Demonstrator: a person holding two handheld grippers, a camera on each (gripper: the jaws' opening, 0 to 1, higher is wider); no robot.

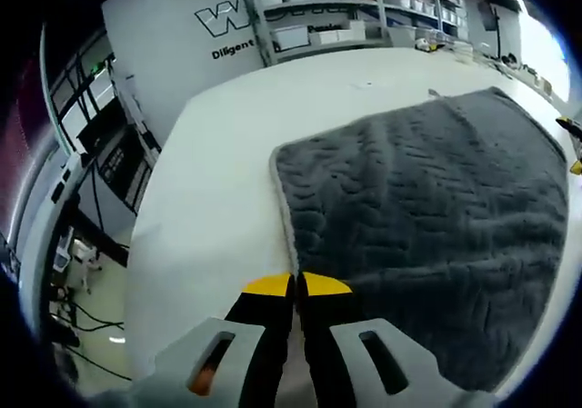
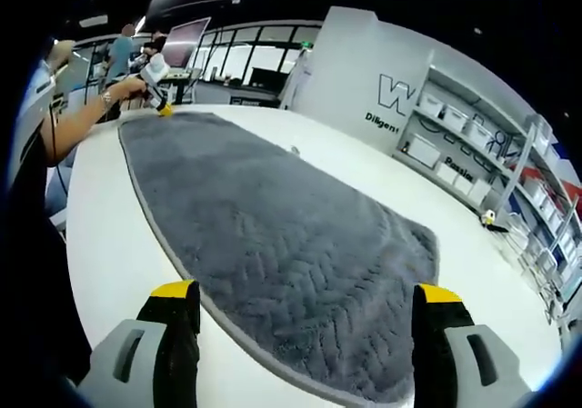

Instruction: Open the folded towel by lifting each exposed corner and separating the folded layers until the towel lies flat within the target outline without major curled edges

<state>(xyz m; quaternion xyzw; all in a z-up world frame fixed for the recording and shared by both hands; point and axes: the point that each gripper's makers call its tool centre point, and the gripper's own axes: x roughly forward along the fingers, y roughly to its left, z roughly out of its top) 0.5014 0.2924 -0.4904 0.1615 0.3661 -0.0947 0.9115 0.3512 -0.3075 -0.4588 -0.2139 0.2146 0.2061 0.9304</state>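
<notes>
A grey quilted towel [image 1: 436, 199] lies spread out on the white table [image 1: 218, 208]. My left gripper [image 1: 296, 283] has its yellow-tipped jaws pressed together on the towel's pale hem near a corner. In the right gripper view the towel [image 2: 273, 235] stretches away as a long flat sheet. At its far corner a hand holds the left gripper [image 2: 162, 104]. My right gripper [image 2: 305, 292] is open, its jaws wide apart over the towel's near end, with nothing between them.
Bare table [image 2: 100, 235] borders the towel on both sides, and its left edge drops to the floor [image 1: 100, 308]. Shelves with white bins [image 1: 318, 17] stand behind the table, also seen as shelves [image 2: 473, 135]. The person's arm [image 2: 64, 126] reaches along the left.
</notes>
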